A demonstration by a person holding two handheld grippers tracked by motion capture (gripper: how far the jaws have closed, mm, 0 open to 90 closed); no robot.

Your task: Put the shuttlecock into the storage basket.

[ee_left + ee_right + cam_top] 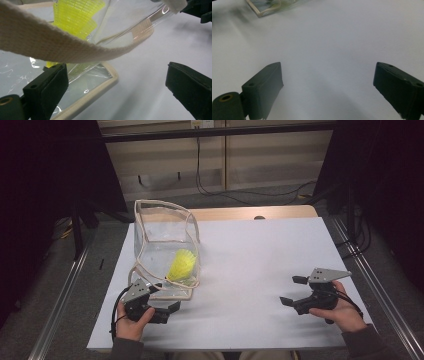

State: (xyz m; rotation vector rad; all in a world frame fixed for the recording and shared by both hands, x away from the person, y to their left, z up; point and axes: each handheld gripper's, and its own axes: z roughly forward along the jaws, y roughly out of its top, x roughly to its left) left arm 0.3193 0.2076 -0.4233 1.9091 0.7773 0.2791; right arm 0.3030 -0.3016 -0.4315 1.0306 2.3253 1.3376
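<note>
Left tool [165,295] jaws apart, at near corner of clear pouch [165,240], beige strap [62,50] crossing above them, nothing clamped. Yellow shuttlecock [181,265] sits inside pouch on white counter [260,270]. Right tool [292,291] jaws apart, empty, well apart from pouch.

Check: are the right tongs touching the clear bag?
Apart. The high view shows the right tongs, open, far across bare white table from the clear bag.

Bare white desk [250,260] lies open between the two hand-held grippers and to the right. The clear pouch [165,245] and its webbing strap [50,47] block the left hand-held gripper [167,306], just in front of its spread jaws.
</note>
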